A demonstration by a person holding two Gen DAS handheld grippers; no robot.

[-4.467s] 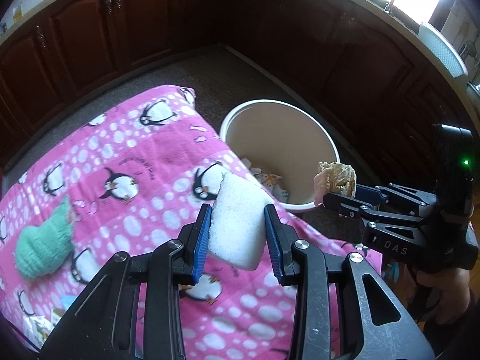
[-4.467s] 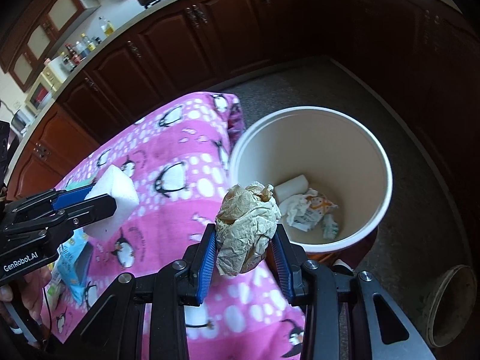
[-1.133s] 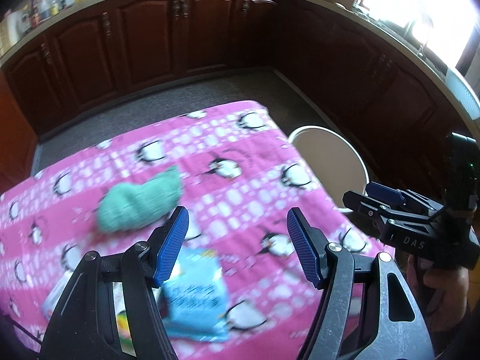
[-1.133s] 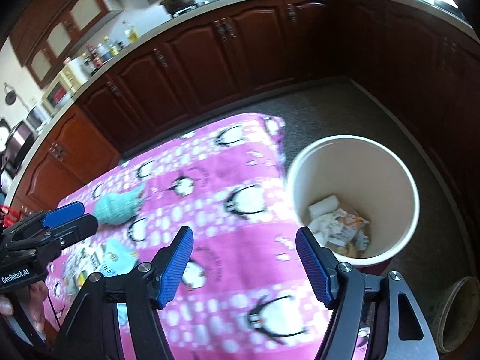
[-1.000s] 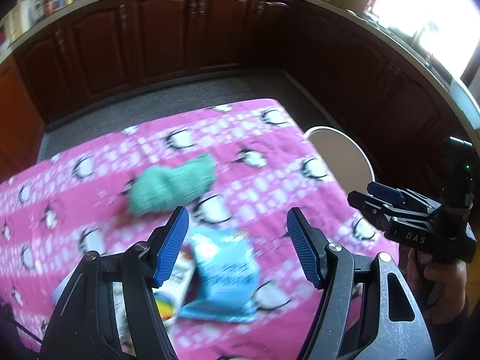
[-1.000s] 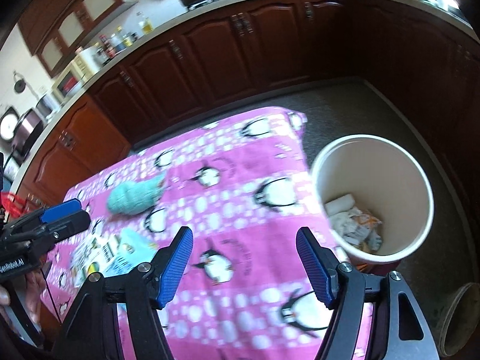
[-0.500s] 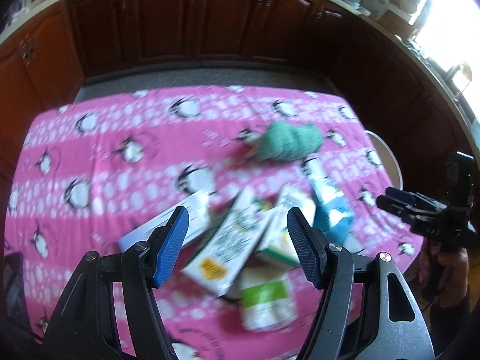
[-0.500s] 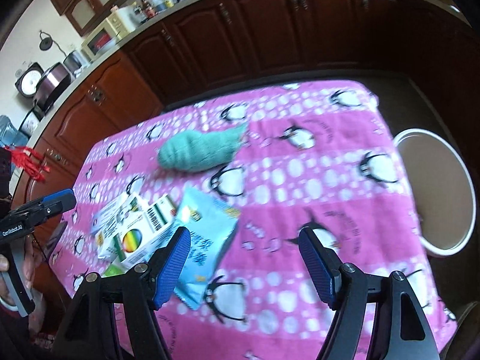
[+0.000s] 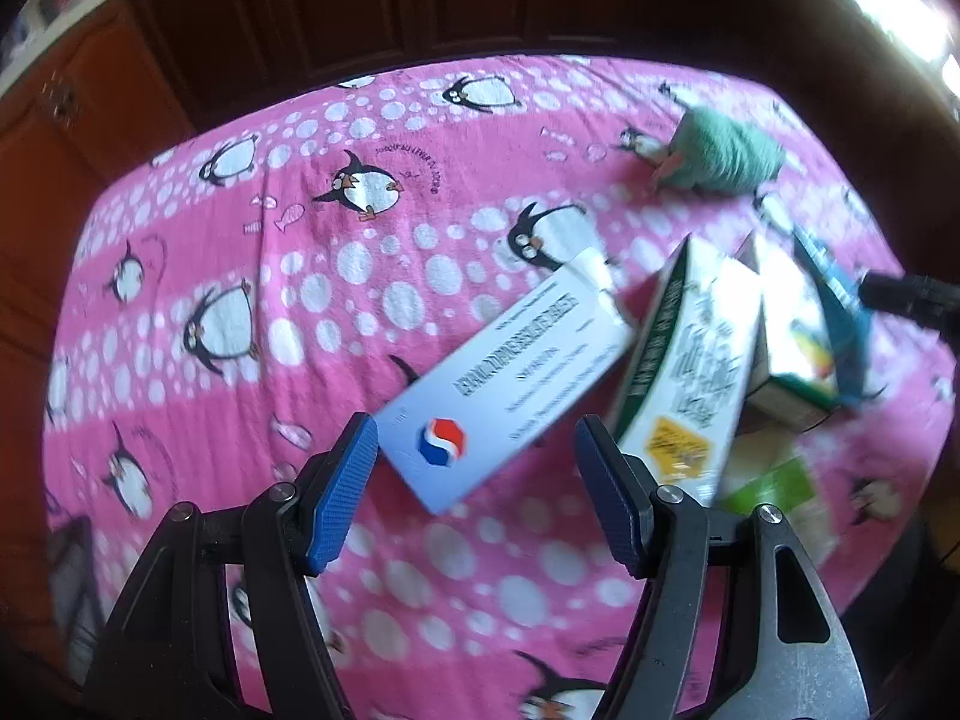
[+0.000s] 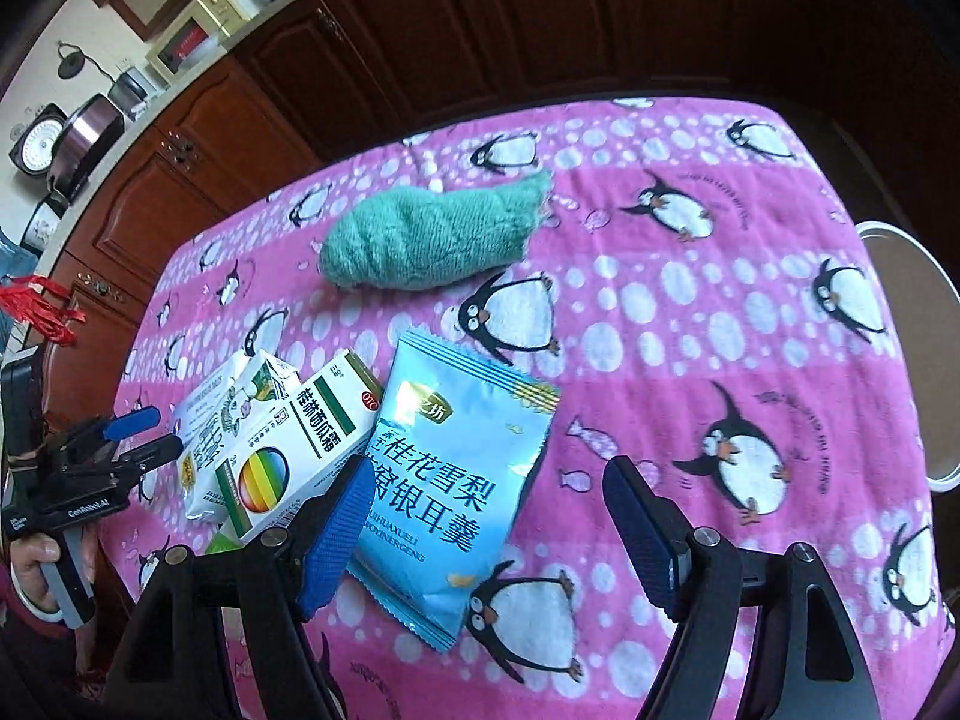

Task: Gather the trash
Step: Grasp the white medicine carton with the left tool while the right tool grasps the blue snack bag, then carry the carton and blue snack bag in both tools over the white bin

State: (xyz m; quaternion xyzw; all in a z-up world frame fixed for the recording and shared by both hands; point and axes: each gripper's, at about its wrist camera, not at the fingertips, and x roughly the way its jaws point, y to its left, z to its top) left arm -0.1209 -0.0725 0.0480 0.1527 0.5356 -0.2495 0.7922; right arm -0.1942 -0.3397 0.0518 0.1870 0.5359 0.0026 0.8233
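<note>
— Left tongs (image 9: 477, 489): jaws apart, nothing between the pads. The foam block they carried a few seconds back is gone. They now hang over the near end of the white box with the red-and-blue mark (image 9: 510, 387), which lies flat on the penguin cloth (image 9: 240, 252) a little in from the near edge of the table.

— Right tongs (image 10: 489, 531): empty too, jaws widening as we speak. The crumpled paper ball is no longer in them. The blue snack packet (image 10: 456, 474) lies partly between the pads, not pinched.

— So both loads were dropped off, and both tongs have swung from the bin side of the table to the pile.

— Agreed. Bin (image 10: 906, 354): white, only its rim shows past the table's right edge, well apart from the pile.

— Pile, near left corner: box with the rainbow circle (image 10: 300, 456), touching the packet's left side; a green-and-white carton (image 10: 222, 420) just beyond that, leaning on it; the white box furthest left.

— Green knitted cloth (image 10: 432, 240): alone toward the far edge. Trash or not, I cannot tell.

— Reading: one round finished, the next pick starting. Packet for the right, white box for the left, I'd guess.

— Risk: the flat box offers little edge; the slick packet may slide.
</note>
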